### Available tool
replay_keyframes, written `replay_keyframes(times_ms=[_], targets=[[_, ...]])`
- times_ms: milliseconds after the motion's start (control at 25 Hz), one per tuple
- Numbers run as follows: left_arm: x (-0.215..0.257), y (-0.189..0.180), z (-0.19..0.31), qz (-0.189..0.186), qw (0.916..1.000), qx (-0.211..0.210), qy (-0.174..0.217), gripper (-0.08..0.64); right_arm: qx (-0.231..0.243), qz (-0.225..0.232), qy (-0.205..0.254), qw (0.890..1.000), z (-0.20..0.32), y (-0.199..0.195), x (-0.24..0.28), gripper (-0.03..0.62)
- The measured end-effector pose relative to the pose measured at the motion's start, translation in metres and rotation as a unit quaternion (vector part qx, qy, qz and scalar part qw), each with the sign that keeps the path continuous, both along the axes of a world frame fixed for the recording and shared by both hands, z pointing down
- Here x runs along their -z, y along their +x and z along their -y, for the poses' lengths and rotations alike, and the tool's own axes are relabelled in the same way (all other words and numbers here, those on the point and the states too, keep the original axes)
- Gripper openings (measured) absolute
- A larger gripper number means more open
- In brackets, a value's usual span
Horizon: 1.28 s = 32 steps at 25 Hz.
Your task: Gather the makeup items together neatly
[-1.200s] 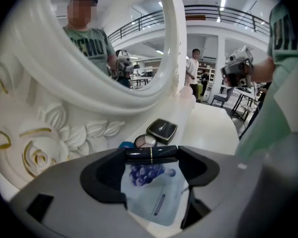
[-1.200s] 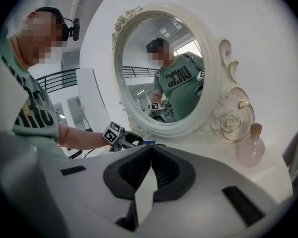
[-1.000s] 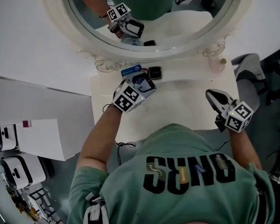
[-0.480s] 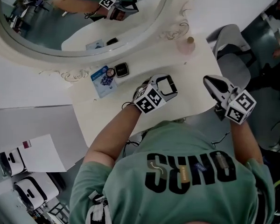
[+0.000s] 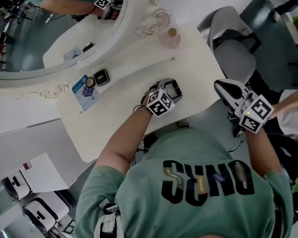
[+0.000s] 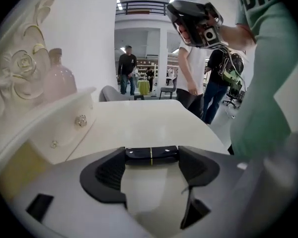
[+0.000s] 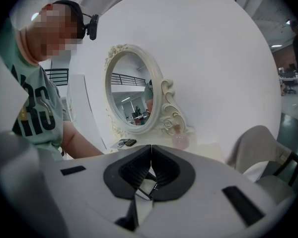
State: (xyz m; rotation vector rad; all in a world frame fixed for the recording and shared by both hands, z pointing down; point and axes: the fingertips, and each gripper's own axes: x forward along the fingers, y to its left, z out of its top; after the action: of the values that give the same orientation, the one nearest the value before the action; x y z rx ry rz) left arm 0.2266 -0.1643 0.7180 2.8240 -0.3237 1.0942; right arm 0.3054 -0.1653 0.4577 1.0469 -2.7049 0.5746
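Note:
A blue packet, a small round item and a black compact lie close together on the cream vanity table, under the mirror. A pink bottle stands alone at the far right corner; it also shows in the left gripper view. My left gripper hovers over the table's middle, well right of the group. Its jaws stand wide apart with only bare tabletop between the pads. My right gripper is shut and empty, held off the table's right edge.
An oval mirror in an ornate cream frame backs the table. A grey chair stands to the right of the table. White paper and boxed devices lie on the floor at lower left. Several people stand far off.
My left gripper has drawn away from the blue packet and compact, rightwards to the table's middle. The head view has swung right. The right gripper stays shut off the table edge.

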Motion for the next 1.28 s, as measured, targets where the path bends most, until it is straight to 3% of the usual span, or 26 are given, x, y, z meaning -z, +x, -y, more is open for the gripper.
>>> replay_keyframes(times_ms=[200,480,720,880,1040,1160,1280], targets=[[-0.005,0.003,-0.002,0.001,1.0000,-0.007,0.002,0.342,-0.006,0.004,-0.008,1.000,-0.002,0.009,-0.006,-0.005],[0.038,-0.032,-0.003,-0.032,0.9989,0.033,0.003,0.342,0.023,0.016,0.004,1.000,0.009,-0.038,0.011,-0.005],[0.109,-0.147,0.016,-0.053,0.9883,0.130,0.060,0.342,0.069,0.030,0.019,0.997,0.018,-0.120,0.034,-0.005],[0.139,-0.260,0.041,-0.036,0.9703,0.218,0.099,0.341,0.112,0.031,0.025,0.993,0.023,-0.188,0.042,-0.005],[0.144,-0.359,0.064,-0.019,0.9492,0.299,0.096,0.302,0.143,0.032,0.029,0.989,0.029,-0.246,0.047,-0.005],[0.140,-0.396,0.080,-0.013,0.9391,0.331,0.090,0.250,0.147,0.026,0.025,0.988,0.033,-0.271,0.047,-0.005],[0.127,-0.407,0.092,-0.017,0.9365,0.344,0.065,0.223,0.144,0.018,0.022,0.989,0.037,-0.283,0.044,-0.005]])
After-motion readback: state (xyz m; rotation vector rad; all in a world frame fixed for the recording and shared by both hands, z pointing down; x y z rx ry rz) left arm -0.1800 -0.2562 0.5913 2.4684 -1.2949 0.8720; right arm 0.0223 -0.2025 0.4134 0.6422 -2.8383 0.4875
